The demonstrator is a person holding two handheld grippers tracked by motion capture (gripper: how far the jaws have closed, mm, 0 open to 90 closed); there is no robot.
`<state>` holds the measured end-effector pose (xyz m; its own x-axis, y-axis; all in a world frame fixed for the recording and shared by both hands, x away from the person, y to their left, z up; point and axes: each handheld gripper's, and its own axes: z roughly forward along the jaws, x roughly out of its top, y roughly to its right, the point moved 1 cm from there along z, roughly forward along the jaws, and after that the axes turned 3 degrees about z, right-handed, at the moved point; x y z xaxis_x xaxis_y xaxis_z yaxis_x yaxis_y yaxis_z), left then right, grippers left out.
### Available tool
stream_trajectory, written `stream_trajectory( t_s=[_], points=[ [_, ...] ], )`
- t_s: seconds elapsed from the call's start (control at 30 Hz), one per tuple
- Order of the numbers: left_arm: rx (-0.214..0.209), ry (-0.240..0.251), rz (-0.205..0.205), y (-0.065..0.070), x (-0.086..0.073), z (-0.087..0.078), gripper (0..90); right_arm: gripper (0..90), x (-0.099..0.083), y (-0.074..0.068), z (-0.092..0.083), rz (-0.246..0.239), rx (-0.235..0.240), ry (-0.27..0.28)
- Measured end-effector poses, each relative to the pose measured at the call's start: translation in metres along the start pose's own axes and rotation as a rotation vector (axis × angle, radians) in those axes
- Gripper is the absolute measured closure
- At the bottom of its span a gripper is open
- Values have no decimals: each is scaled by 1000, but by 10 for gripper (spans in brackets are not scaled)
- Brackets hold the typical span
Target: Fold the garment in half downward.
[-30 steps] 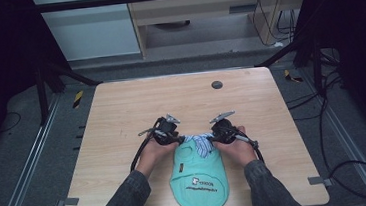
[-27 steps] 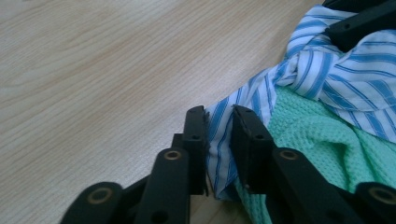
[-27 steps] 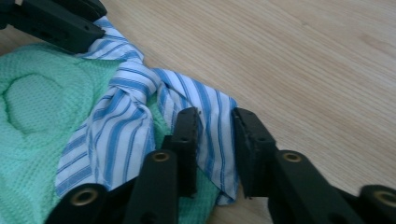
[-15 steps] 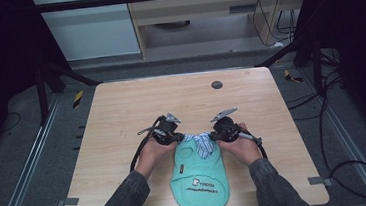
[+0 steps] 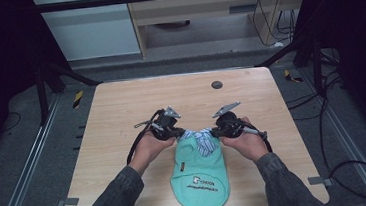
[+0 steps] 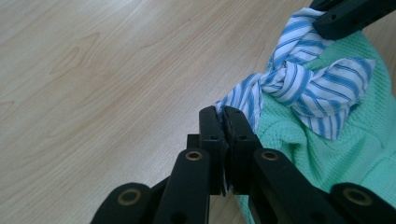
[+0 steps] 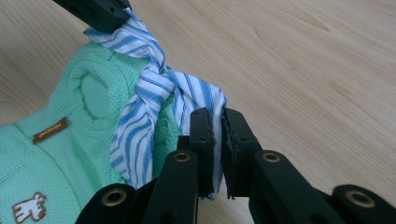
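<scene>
A mint-green knit garment [image 5: 200,174] with a blue-and-white striped collar [image 5: 201,139] lies near the table's front edge. My left gripper [image 5: 177,132] is shut on the collar's left end and my right gripper [image 5: 214,130] on its right end. In the left gripper view the jaws of my left gripper [image 6: 223,112] pinch the striped cloth [image 6: 308,88], which is knotted over the green knit [image 6: 327,154]. In the right gripper view my right gripper [image 7: 215,114] clamps the striped cloth [image 7: 149,102] beside the knit [image 7: 79,121], which carries a small brown label [image 7: 50,130].
The wooden table [image 5: 121,113] has bare room to the left, right and far side of the garment. A dark round spot [image 5: 216,84] sits near its far edge. Black frame posts stand at both sides. A yellow-and-black item [image 5: 77,98] lies on the floor at left.
Both grippers have risen a little with the collar ends pinched in them, and the garment's collar end has come up off the table with them.
</scene>
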<state>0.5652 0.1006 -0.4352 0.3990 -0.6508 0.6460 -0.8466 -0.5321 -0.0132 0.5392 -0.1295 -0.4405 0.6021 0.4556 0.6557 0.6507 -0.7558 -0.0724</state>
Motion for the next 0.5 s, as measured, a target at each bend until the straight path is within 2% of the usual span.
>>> stream_trajectory(
  t_s=[0.23,0.5],
  points=[
    [-6,7,12,-10,8,-9,875,833,14,7,-2,-11,21,0],
    [25,18,35,-7,13,-30,875,831,27,-2,-17,-42,12,16]
  ],
)
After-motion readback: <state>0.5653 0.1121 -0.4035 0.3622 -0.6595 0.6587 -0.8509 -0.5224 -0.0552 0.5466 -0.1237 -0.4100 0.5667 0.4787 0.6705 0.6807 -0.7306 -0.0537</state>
